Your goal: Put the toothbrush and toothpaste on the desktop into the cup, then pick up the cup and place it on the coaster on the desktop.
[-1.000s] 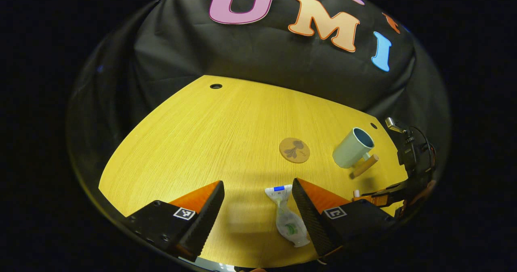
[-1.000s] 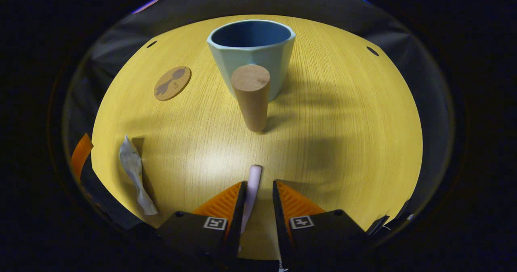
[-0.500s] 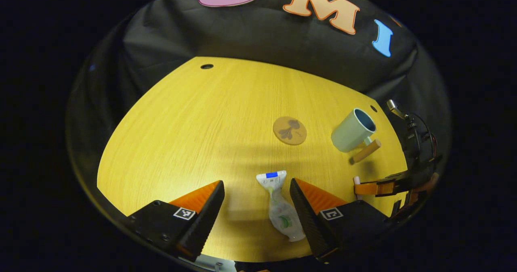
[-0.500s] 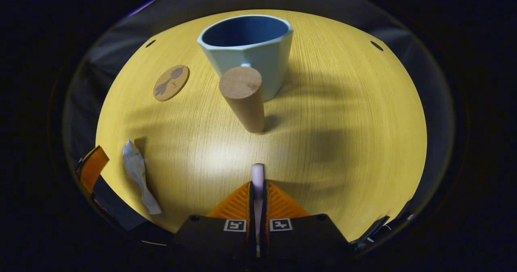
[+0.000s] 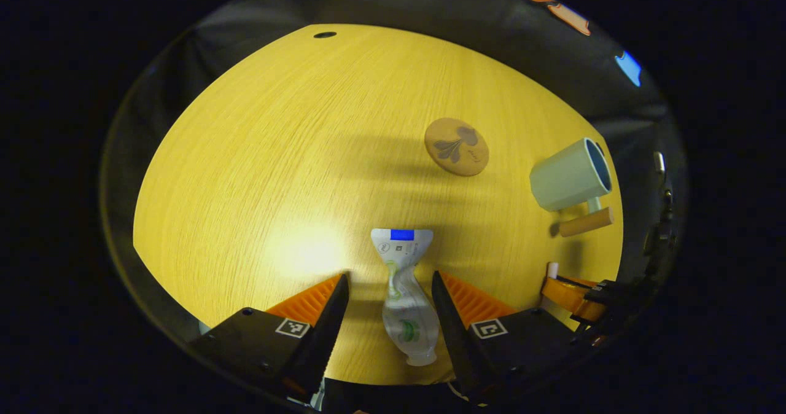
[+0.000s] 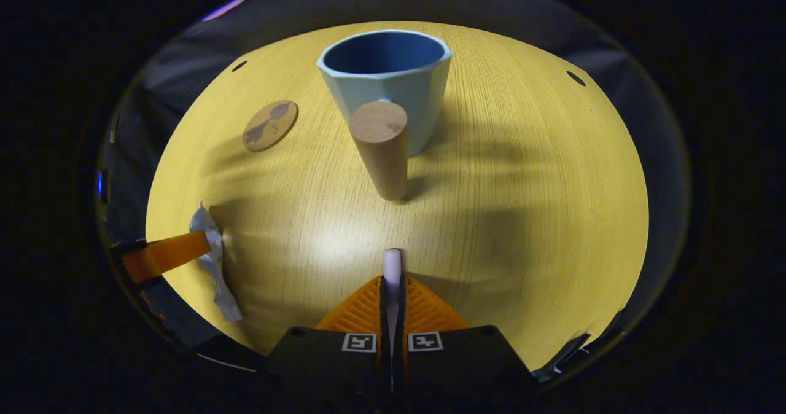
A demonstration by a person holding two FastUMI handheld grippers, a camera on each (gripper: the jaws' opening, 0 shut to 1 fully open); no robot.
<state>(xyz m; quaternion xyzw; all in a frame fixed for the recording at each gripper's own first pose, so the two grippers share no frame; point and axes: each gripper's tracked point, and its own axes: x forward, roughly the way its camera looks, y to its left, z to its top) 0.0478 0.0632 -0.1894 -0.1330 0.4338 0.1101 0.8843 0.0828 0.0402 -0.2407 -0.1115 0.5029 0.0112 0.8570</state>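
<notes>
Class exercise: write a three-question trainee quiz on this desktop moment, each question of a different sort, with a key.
1. True or false: the right claw is closed on the toothbrush.
2. The toothpaste lies: A) in the cup; B) on the coaster; C) between the left claw's open fingers.
3. Fill in: the cup's wooden handle points toward the ____ claw.

Key: 1 true; 2 C; 3 right.
</notes>
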